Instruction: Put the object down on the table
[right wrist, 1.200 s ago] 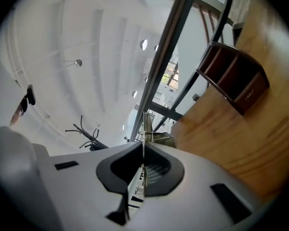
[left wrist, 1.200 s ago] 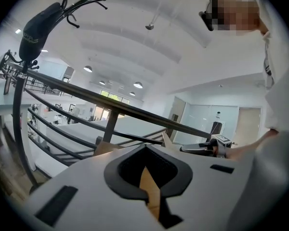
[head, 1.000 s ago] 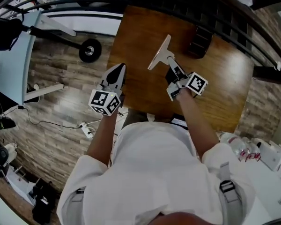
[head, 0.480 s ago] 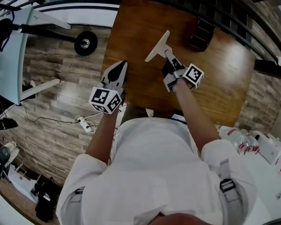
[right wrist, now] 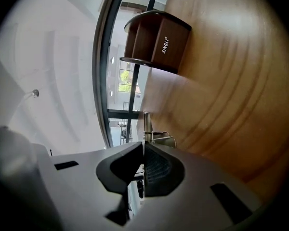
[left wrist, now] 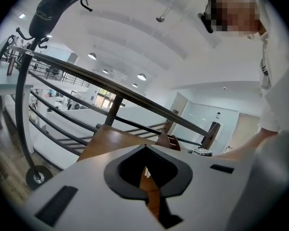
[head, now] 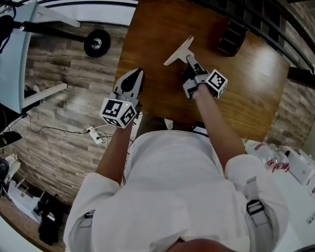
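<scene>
A pale T-shaped squeegee is over the brown wooden table, blade away from me. My right gripper is shut on its handle. In the right gripper view the squeegee shows edge-on as a thin metal strip running out from between the closed jaws, close above the table. I cannot tell whether it touches the wood. My left gripper hangs at the table's left edge, shut with nothing in it. In its own view the left gripper points over the table toward the railing.
A dark wooden holder stands at the table's far side, also seen in the right gripper view as the holder. A black railing runs behind the table. A wheeled stand sits on the plank floor to the left.
The right gripper has shifted slightly over the table with the squeegee still in it. The left gripper has hardly moved.
</scene>
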Tool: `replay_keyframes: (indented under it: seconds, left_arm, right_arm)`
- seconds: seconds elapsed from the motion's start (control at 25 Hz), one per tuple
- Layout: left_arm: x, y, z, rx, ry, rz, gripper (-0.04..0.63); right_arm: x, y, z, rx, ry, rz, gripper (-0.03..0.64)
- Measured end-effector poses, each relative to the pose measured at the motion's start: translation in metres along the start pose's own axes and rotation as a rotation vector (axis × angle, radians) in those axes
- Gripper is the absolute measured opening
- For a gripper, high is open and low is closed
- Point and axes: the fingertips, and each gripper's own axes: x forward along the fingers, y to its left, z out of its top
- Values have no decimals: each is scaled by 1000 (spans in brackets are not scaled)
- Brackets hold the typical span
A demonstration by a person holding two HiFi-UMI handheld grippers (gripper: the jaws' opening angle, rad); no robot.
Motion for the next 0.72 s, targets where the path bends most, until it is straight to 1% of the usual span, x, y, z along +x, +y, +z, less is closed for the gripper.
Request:
replay_keyframes:
  seconds: [0.16,0.24,0.48,0.72]
  left_arm:
    - [-6,6,-3,-10,0,13,14]
    - [-10,5,-5,-15,0,16,14]
    - [-21,12,-10,-28,-9,28,14]
    - [-33,20,-15,-43,-12,43,14]
  right_arm:
    - [8,-5,-4,0,0,25,25]
    - [6,-7,-6,10,1,12,26]
    - [6,-21,-10,-16,-8,-41,26]
    - [8,-23,-15,-61,-5,-56,26]
